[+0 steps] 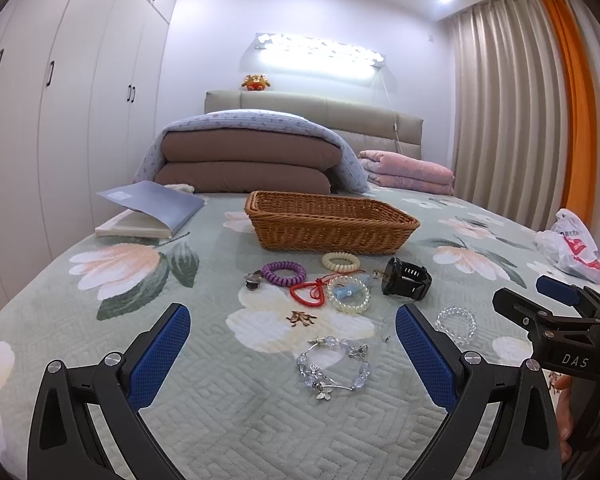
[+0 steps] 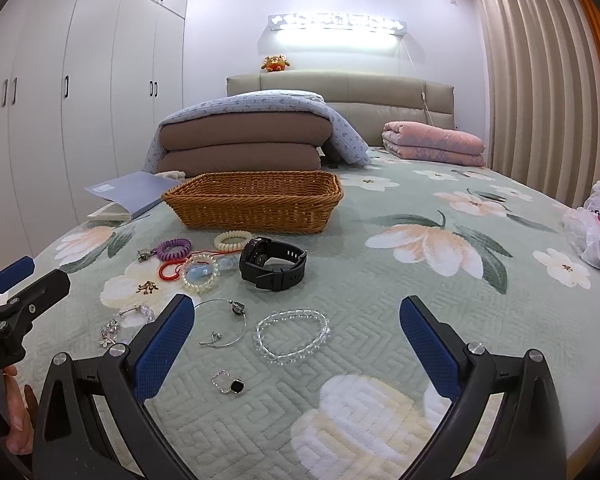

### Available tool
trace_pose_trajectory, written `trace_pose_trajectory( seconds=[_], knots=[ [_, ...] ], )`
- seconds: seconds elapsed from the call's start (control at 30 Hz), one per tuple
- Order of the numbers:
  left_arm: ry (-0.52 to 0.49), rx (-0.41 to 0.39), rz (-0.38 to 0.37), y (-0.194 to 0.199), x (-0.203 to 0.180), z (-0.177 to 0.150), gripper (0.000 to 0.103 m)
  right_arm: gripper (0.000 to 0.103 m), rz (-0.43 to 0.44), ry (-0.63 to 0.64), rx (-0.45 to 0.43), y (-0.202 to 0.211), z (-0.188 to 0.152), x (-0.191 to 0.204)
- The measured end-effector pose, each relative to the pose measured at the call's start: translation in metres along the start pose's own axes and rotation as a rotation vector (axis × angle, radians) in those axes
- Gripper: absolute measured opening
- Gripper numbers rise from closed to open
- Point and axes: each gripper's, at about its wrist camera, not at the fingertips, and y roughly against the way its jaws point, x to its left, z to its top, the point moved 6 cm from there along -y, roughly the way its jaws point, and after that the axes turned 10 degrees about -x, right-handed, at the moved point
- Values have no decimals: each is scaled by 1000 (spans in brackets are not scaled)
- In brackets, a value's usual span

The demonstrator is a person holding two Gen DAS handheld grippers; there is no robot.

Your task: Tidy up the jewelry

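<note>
Left wrist view shows the wicker basket (image 1: pixel 332 220) on the floral bedspread (image 1: pixel 220 400), its long axis running left to right, its inside hidden behind the near wall. Before it, left to right, lie a purple coil tie (image 1: pixel 283 273), red cord (image 1: pixel 308 292), pearl bracelet (image 1: pixel 348 293), black watch (image 1: pixel 406 279) (resting on its side) and clear bead bracelet (image 1: pixel 456 325). A charm bracelet (image 1: pixel 334 368) lies between the spread-apart left gripper (image 1: pixel 292 354). The right gripper (image 2: pixel 296 344) also gapes, holding nothing.
</note>
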Motion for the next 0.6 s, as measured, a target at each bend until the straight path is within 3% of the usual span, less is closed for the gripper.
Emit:
trace_pose_trajectory(
  seconds=[0.6],
  knots=[
    [-4,-12,3,1,-2,1,102,103,-2,7,-6,0,0,2]
  ],
)
